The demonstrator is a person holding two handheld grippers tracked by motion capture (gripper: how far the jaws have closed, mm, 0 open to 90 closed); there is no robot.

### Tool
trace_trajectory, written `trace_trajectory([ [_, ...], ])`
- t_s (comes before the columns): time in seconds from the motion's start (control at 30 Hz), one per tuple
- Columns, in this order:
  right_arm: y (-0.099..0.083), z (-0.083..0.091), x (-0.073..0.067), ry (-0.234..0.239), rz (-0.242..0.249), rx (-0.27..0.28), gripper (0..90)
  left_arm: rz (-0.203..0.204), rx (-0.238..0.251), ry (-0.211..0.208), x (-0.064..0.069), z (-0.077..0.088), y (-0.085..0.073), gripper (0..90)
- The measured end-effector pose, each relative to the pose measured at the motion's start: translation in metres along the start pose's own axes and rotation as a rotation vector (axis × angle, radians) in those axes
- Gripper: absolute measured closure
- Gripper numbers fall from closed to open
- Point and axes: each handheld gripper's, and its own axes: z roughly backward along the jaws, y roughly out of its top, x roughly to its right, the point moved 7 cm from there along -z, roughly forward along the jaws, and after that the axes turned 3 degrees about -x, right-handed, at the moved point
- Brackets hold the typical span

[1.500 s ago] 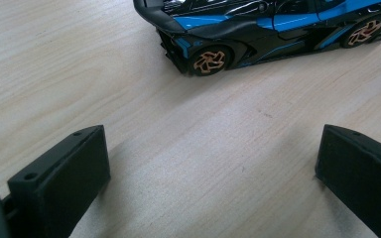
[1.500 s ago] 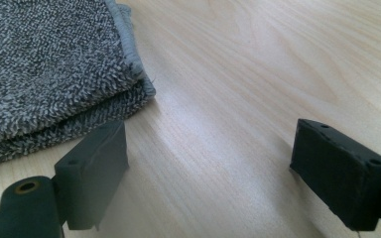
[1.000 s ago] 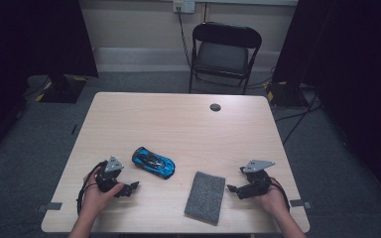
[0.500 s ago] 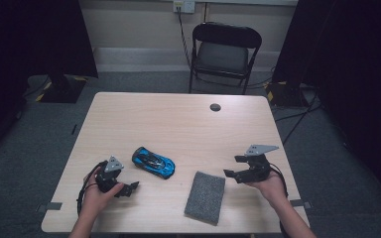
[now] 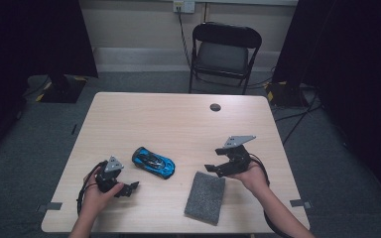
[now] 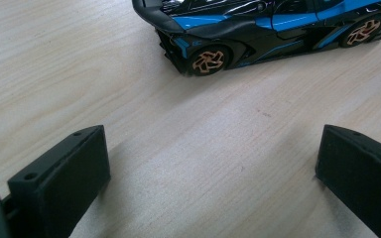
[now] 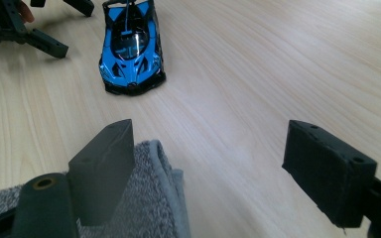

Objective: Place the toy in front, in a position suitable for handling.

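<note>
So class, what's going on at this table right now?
A person sits at a wooden table with a tool in each hand. The left tool rests near the rear of a blue toy car, jaws open, nothing between them. The right tool hangs just above the far edge of a folded grey cloth; its jaws, just adjusted, stand open and empty. Neither car nor cloth is gripped yet.

nothing here carries writing i can read: the blue toy car [image 6: 273,29] has a small mark by its rear wheel, too tiny and blurred to make out.
</note>
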Motion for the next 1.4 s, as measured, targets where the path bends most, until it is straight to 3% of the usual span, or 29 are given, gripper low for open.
trace_trajectory([
  [0.33, 0.019, -0.019, -0.008, 0.016, -0.015, -0.008, 17.7, 0.0, 0.0, 0.0, 0.0, 0.0, 0.0, 0.0],
  [0.57, 0.035, -0.035, -0.015, 0.028, -0.056, 0.025, 18.8, 0.0, 0.0, 0.0, 0.0, 0.0, 0.0, 0.0],
  [1.03, 0.048, -0.07, -0.036, 0.05, 0.014, -0.015, 17.8, 0.0, 0.0, 0.0, 0.0, 0.0, 0.0, 0.0],
  [1.4, 0.064, -0.101, -0.051, 0.065, 0.094, -0.079, 17.0, 0.0, 0.0, 0.0, 0.0, 0.0, 0.0, 0.0],
])
